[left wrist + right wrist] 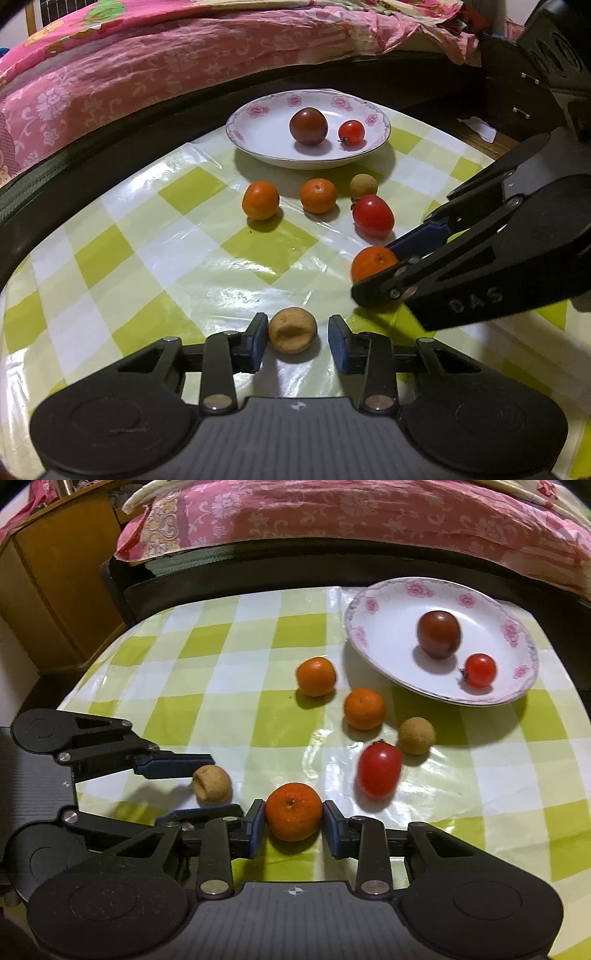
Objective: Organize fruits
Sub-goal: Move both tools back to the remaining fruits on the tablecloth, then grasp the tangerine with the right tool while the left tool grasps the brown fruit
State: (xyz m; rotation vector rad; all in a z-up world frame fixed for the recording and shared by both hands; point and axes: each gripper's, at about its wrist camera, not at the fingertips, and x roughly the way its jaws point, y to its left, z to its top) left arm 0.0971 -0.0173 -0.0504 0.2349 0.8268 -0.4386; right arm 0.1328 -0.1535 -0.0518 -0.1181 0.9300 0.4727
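A white flowered plate (258,122) (384,635) holds a dark tomato (308,126) (439,634) and a small red tomato (351,132) (480,670). My left gripper (297,341) (210,781) is open around a tan longan (292,329) (212,784) on the table, with a gap at the right pad. My right gripper (294,821) (373,267) is shut on an orange (293,811) (373,263) resting on the cloth. Two more oranges (260,200) (318,195), a second longan (364,186) and an oval red tomato (373,215) lie in front of the plate.
The table has a green and white checked plastic cloth (184,258) (207,686). A bed with pink flowered bedding (147,55) (369,513) runs behind the table. A wooden cabinet (55,583) stands at the far left.
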